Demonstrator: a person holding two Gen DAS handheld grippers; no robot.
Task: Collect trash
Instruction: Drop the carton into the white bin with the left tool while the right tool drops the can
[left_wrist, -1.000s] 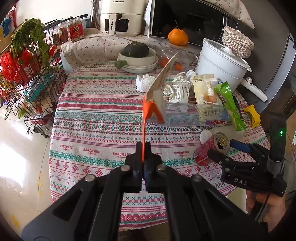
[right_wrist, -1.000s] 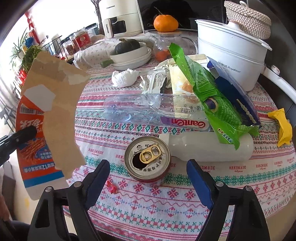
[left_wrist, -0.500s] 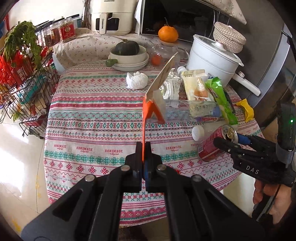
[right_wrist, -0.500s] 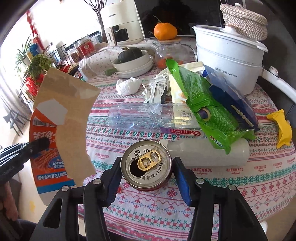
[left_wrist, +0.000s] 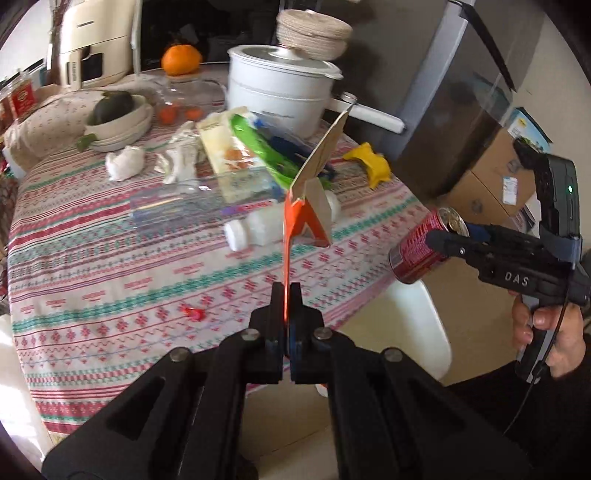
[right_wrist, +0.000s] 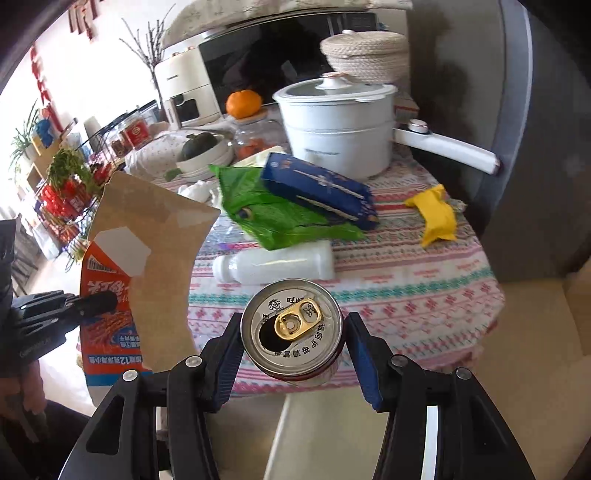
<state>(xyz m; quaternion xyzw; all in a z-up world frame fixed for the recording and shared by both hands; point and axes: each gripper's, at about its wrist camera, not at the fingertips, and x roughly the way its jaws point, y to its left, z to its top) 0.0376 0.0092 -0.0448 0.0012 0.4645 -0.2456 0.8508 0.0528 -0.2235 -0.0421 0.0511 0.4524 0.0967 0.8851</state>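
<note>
One can (right_wrist: 293, 330) clamped in the right hand-held gripper (right_wrist: 293, 332), one carton (left_wrist: 301, 206) pinched in the left hand-held gripper (left_wrist: 287, 314); both past the tabletop (left_wrist: 110, 266) edge.

- The left wrist camera sits behind its own left gripper (left_wrist: 286, 295), above the near table (left_wrist: 110, 266) edge, angled steeply down and across toward the white pot (left_wrist: 277, 96)
- The right wrist camera looks down along the right gripper (right_wrist: 293, 332), close over the can (right_wrist: 291, 328)
- Both views share the tablecloth litter, the pot, the orange (right_wrist: 243, 104), and each other's gripper
</note>
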